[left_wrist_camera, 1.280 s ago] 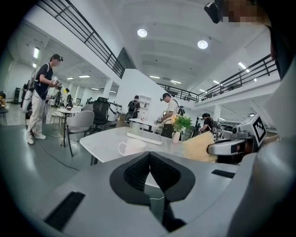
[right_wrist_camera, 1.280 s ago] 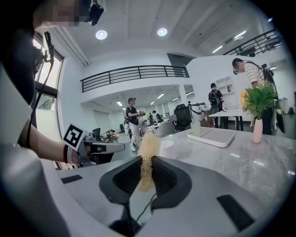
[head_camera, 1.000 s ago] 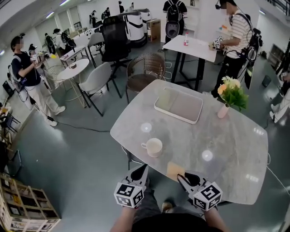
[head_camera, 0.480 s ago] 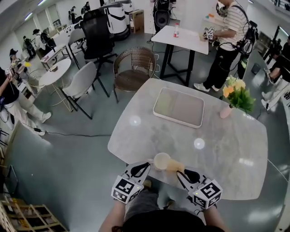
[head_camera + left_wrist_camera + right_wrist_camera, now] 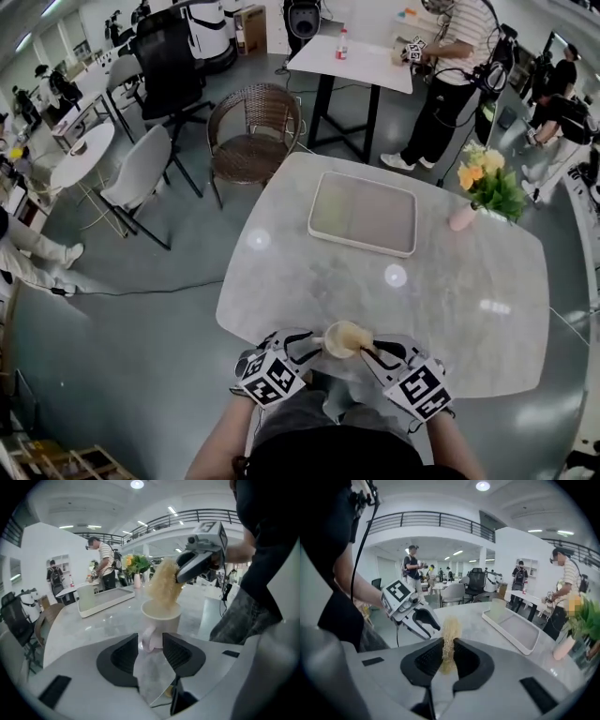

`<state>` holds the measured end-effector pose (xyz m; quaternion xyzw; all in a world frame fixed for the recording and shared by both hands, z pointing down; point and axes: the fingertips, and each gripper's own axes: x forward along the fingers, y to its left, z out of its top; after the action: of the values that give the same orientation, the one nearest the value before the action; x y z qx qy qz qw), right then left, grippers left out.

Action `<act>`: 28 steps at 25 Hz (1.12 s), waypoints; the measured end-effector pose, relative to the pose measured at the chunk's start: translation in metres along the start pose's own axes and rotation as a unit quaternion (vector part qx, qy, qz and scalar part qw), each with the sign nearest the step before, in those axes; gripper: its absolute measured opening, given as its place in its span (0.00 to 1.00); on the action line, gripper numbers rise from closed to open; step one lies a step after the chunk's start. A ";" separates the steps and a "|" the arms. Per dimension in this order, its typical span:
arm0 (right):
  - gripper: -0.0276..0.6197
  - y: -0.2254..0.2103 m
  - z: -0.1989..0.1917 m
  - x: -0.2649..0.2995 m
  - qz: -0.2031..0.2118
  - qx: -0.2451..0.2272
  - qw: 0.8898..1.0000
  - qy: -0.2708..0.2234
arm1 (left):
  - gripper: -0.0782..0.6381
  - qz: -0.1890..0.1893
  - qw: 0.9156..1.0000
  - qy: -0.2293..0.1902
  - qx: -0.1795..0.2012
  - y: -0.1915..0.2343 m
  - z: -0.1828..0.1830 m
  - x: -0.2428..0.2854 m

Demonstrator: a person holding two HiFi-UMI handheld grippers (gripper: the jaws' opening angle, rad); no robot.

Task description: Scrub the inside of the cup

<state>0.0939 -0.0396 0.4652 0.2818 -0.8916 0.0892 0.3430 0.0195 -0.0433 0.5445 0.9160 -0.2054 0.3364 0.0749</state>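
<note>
Cup [image 5: 161, 617] nearer; left tool [image 5: 302, 345] just opening round handle [image 5: 148, 641] — right tool [image 5: 448, 645] (angled down) clamps sponge [image 5: 450, 624].

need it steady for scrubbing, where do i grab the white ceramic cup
Its side loop handle, approached from the person's left: the white ceramic cup stands upright with that handle pointing at the left gripper, whose jaws, just opened, straddle it without pinching. The yellow fibrous scrubber blocks the mouth.
</note>
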 end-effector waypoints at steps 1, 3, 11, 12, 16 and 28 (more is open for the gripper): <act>0.14 0.002 -0.001 0.004 0.003 -0.027 0.999 0.024 | 0.33 -0.012 1.000 0.007 0.019 -0.001 -0.001 0.004; 0.14 0.006 -0.001 0.013 0.008 -0.079 0.995 0.065 | 0.33 -0.027 0.998 0.018 0.056 -0.001 -0.001 0.010; 0.14 0.019 -0.015 0.048 0.029 -0.237 0.947 0.213 | 0.20 -0.015 0.995 0.027 0.099 0.000 0.001 0.013; 0.14 0.018 -0.018 0.053 0.028 -0.254 0.939 0.230 | 0.20 -0.014 0.995 0.027 0.097 -0.002 0.001 0.012; 0.14 0.016 -0.034 0.072 0.019 -0.311 0.908 0.281 | 0.20 -0.026 0.996 0.020 0.089 -0.016 -0.001 0.007; 0.14 0.034 -0.016 0.051 0.166 -0.058 0.952 0.251 | 0.20 -0.007 0.996 0.038 0.085 -0.018 -0.007 0.009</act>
<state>0.0532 -0.0287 0.5124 0.0779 -0.8148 0.1609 0.5515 0.0292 -0.0281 0.5551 0.9071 -0.1670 0.3863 0.0072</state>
